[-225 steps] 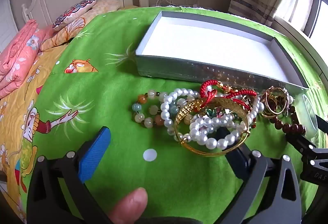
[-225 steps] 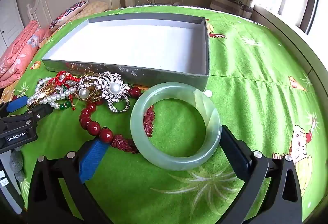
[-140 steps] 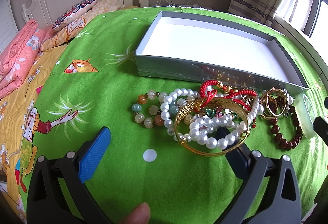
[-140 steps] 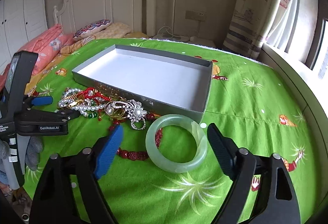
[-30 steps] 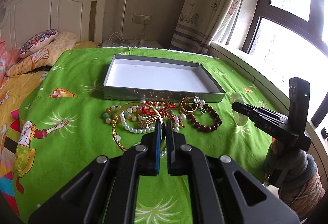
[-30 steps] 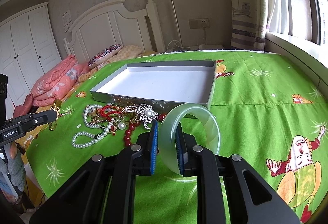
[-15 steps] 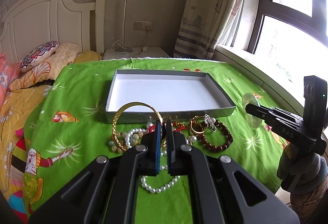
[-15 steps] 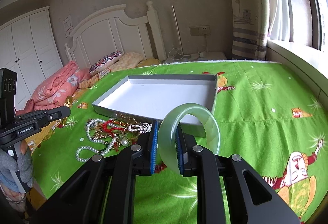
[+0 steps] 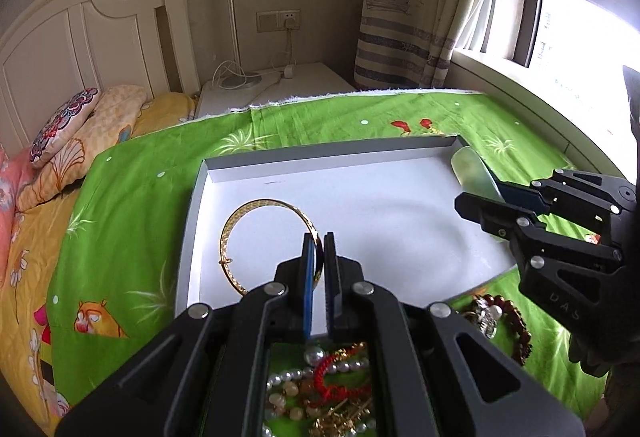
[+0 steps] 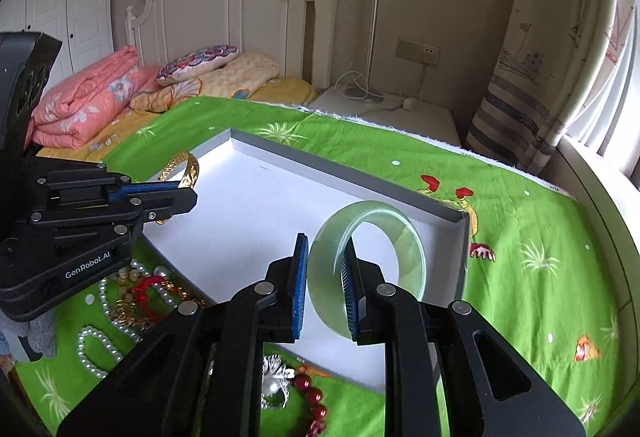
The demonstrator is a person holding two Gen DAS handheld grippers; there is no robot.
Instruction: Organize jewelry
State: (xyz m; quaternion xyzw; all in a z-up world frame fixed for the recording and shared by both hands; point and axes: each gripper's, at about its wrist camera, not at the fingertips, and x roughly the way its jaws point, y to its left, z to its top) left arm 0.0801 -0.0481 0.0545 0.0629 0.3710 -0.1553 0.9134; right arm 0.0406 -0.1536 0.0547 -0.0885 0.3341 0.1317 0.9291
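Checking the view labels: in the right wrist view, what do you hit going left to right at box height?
Left gripper holding the gold bangle → bare white floor of the box → jade bangle in the right gripper → box's right wall → green sheet.

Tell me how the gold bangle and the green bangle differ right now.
The gold bangle is a thin, patterned metal hoop; the green bangle is a thick, wide, translucent band. The gold bangle is pinched in the left gripper over the left part of the white tray; the green bangle is held by the right gripper near the tray's far right corner. Both are gripped by the rim and held over the tray.
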